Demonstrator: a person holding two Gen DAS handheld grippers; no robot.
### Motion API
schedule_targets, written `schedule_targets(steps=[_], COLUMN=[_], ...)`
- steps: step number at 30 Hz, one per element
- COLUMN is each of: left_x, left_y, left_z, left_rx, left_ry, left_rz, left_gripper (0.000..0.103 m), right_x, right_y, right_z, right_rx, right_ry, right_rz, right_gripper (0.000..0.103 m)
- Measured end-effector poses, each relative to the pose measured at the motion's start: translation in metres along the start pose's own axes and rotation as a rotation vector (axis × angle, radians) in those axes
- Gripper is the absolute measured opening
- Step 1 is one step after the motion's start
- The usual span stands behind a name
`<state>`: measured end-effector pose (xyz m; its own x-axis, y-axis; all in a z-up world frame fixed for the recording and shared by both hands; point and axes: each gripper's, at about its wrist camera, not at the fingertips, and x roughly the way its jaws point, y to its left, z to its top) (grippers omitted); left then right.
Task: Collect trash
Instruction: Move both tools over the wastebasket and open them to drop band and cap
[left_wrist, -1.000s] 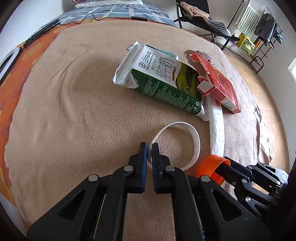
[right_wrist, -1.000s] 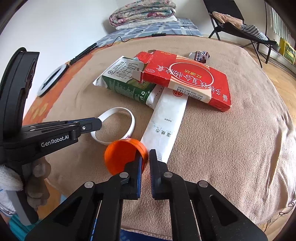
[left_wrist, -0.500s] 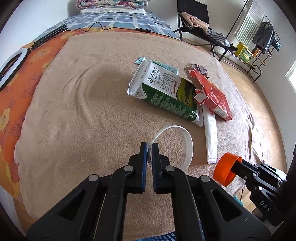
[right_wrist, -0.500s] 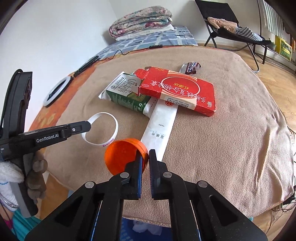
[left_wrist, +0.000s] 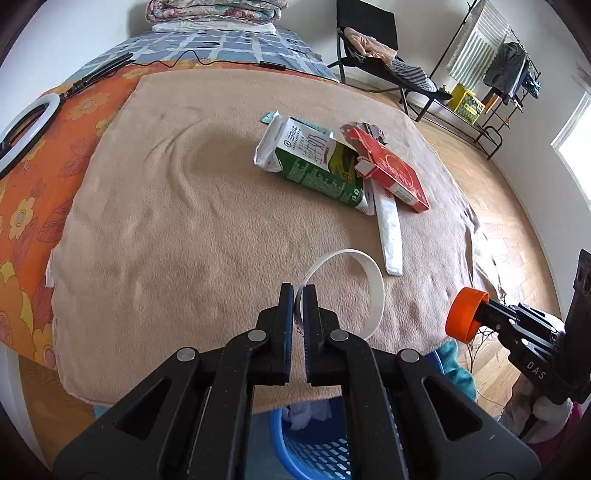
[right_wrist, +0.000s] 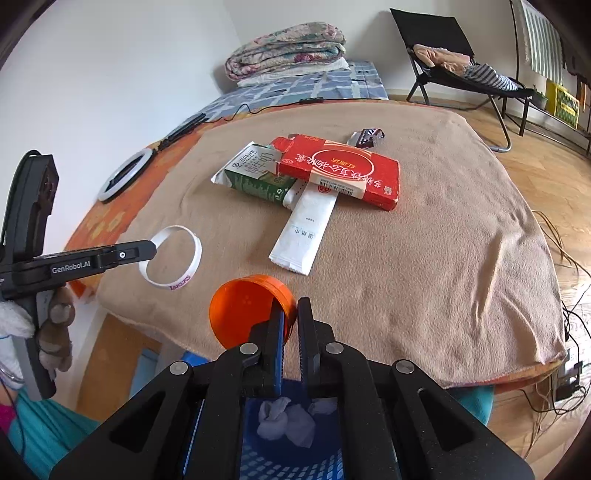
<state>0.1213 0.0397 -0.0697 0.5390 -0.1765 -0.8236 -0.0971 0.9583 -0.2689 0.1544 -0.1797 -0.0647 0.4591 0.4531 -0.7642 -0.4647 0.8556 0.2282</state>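
Note:
My left gripper (left_wrist: 298, 291) is shut on a white wristband (left_wrist: 373, 284), held in the air above the near edge of the tan blanket (left_wrist: 184, 229). The same wristband (right_wrist: 184, 269) and left gripper (right_wrist: 153, 249) show at the left of the right wrist view. My right gripper (right_wrist: 291, 306) is shut on the rim of an orange cap (right_wrist: 240, 310), lifted over a blue basket (right_wrist: 266, 454). The orange cap (left_wrist: 461, 314) appears at the right of the left wrist view. On the blanket lie a green milk carton (left_wrist: 314, 158), a red box (left_wrist: 395, 173) and a white packet (left_wrist: 388, 229).
The blue basket (left_wrist: 314, 443) below the bed edge holds crumpled white tissues (right_wrist: 288, 421). A small dark wrapper (right_wrist: 365, 136) lies behind the red box (right_wrist: 340, 170). A ring light (right_wrist: 125, 173) rests on the orange sheet. A folding chair (right_wrist: 454, 59) and clothes rack (left_wrist: 498, 81) stand beyond.
Both grippers have pulled back and up from the blanket with the wristband and the orange cap. The blue basket has come into view below them.

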Motion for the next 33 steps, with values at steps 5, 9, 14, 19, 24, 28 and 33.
schedule_targets(steps=[5, 9, 14, 19, 24, 28, 33], left_x=[-0.010, -0.014, -0.015, -0.012, -0.006, 0.000, 0.007], left_y=[-0.007, -0.011, -0.021, -0.033, -0.042, -0.046, -0.050], left_z=[-0.024, -0.038, -0.057, -0.074, -0.089, -0.101, -0.113], left_rx=[0.027, 0.039, 0.069, 0.103, 0.132, 0.146, 0.157], left_ry=[0.020, 0.035, 0.060, 0.095, 0.129, 0.163, 0.194], left_rz=[-0.019, -0.037, -0.052, -0.066, -0.075, -0.076, -0.077], left_gripper=[0.003, 0.003, 0.003, 0.003, 0.003, 0.003, 0.003], right_x=[-0.008, -0.013, -0.014, -0.010, -0.007, -0.004, 0.001], right_y=[0.003, 0.003, 0.004, 0.002, -0.004, -0.008, -0.008], right_z=[-0.018, -0.030, -0.046, -0.064, -0.081, -0.092, -0.100], right_rx=[-0.012, -0.011, -0.007, 0.015, 0.045, 0.064, 0.070], right_ry=[0.011, 0.019, 0.037, 0.068, 0.100, 0.123, 0.143], right_rz=[-0.003, -0.006, -0.013, -0.011, -0.017, -0.019, -0.023], right_gripper=[0.005, 0.005, 0.005, 0.005, 0.005, 0.005, 0.005])
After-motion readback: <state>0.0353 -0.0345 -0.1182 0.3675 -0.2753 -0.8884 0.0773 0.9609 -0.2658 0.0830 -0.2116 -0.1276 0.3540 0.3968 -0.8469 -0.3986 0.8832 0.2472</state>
